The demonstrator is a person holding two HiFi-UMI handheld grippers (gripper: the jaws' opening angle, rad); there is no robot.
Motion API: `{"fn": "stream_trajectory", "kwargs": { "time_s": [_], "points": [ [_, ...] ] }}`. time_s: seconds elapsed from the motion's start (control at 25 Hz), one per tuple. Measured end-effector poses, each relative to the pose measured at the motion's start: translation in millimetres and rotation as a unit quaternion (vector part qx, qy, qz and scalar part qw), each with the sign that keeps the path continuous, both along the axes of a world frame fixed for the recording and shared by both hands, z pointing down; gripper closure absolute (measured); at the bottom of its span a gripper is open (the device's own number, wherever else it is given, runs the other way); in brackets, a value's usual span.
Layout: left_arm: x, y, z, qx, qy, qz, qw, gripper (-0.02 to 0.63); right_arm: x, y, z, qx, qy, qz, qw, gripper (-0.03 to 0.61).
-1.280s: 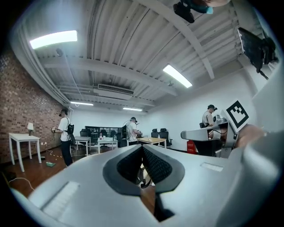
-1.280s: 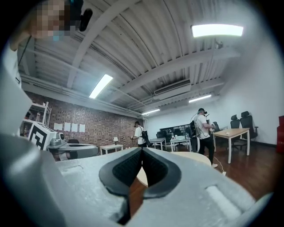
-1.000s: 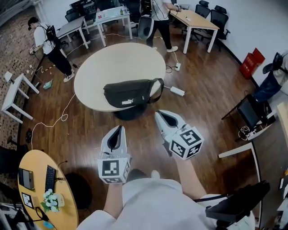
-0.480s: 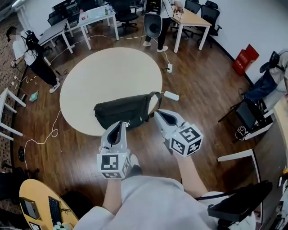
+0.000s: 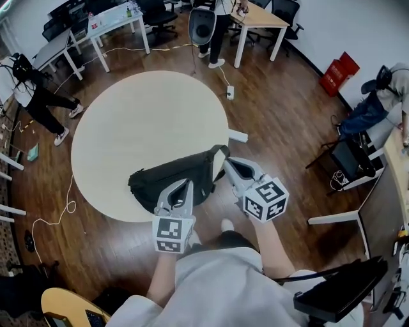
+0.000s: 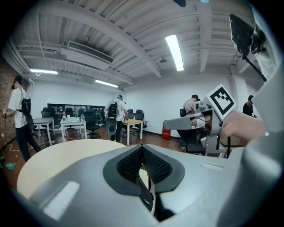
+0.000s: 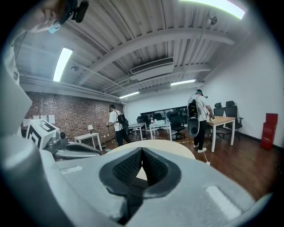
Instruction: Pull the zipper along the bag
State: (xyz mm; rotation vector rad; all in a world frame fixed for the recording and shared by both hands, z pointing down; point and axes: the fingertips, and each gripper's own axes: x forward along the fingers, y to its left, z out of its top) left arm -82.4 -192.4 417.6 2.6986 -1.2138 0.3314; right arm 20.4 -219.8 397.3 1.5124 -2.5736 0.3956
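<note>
A black waist bag lies on the round beige table, near its front right edge, with its strap looped at the right end. My left gripper is shut and empty, its tip over the bag's near side; whether it touches I cannot tell. To the right of the bag's strap end, my right gripper is also shut with nothing in it. In the left gripper view the jaws meet above the tabletop; the bag is hidden. The right gripper view shows its jaws closed.
A white power strip and cables lie on the wood floor right of the table. Desks and office chairs stand at the back, with a person beside them and another person at far left. A red box sits by the right wall.
Both grippers have come forward to the table. The bag, once well ahead of them, now lies right at the left gripper's tip and beside the right one.
</note>
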Motion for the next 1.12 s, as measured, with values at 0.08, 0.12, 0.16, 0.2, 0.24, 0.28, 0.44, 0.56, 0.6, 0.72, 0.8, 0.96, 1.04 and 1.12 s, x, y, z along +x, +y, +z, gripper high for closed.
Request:
{"fn": "stream_trajectory", "kwargs": {
  "time_s": [0.08, 0.12, 0.16, 0.2, 0.24, 0.28, 0.44, 0.56, 0.6, 0.72, 0.8, 0.96, 1.04, 1.12],
  "points": [
    [14, -9, 21, -0.013, -0.013, 0.006, 0.9998, 0.595, 4, -16, 16, -0.013, 0.010, -0.009, 1.000, 0.586],
    [22, -15, 31, -0.021, -0.020, 0.007, 0.9996, 0.595, 7, -25, 24, -0.020, 0.018, -0.013, 1.000, 0.586],
    [30, -21, 40, -0.031, -0.024, 0.006, 0.9992, 0.595, 10, -33, 33, -0.028, 0.027, -0.018, 0.999, 0.586],
    [37, -27, 49, -0.043, -0.026, 0.006, 0.9987, 0.595, 13, -40, 43, -0.038, 0.035, -0.022, 0.998, 0.586],
    [45, -32, 57, -0.053, -0.029, 0.005, 0.9981, 0.595, 18, -46, 53, -0.049, 0.041, -0.027, 0.998, 0.586],
    [53, -38, 64, -0.063, -0.033, 0.004, 0.9974, 0.595, 24, -52, 63, -0.061, 0.045, -0.029, 0.997, 0.586],
    [81, -59, 92, -0.092, -0.057, 0.001, 0.9941, 0.595, 53, -78, 111, -0.109, 0.065, -0.034, 0.991, 0.586],
    [96, -74, 116, -0.104, -0.072, -0.008, 0.9919, 0.595, 67, -98, 146, -0.129, 0.073, -0.043, 0.988, 0.586],
    [99, -80, 125, -0.105, -0.075, -0.015, 0.9915, 0.595, 69, -105, 157, -0.135, 0.071, -0.048, 0.987, 0.586],
    [108, -94, 152, -0.114, -0.084, -0.036, 0.9893, 0.595, 70, -124, 190, -0.149, 0.074, -0.074, 0.983, 0.586],
    [114, -101, 172, -0.127, -0.097, -0.043, 0.9862, 0.595, 70, -137, 213, -0.155, 0.089, -0.096, 0.979, 0.586],
    [121, -111, 202, -0.160, -0.124, -0.050, 0.9779, 0.595, 67, -163, 260, -0.167, 0.125, -0.141, 0.968, 0.586],
    [121, -114, 212, -0.178, -0.134, -0.054, 0.9734, 0.595, 63, -171, 281, -0.181, 0.135, -0.159, 0.961, 0.586],
    [122, -116, 220, -0.188, -0.141, -0.055, 0.9705, 0.595, 61, -175, 304, -0.205, 0.144, -0.169, 0.953, 0.586]
  ]
}}
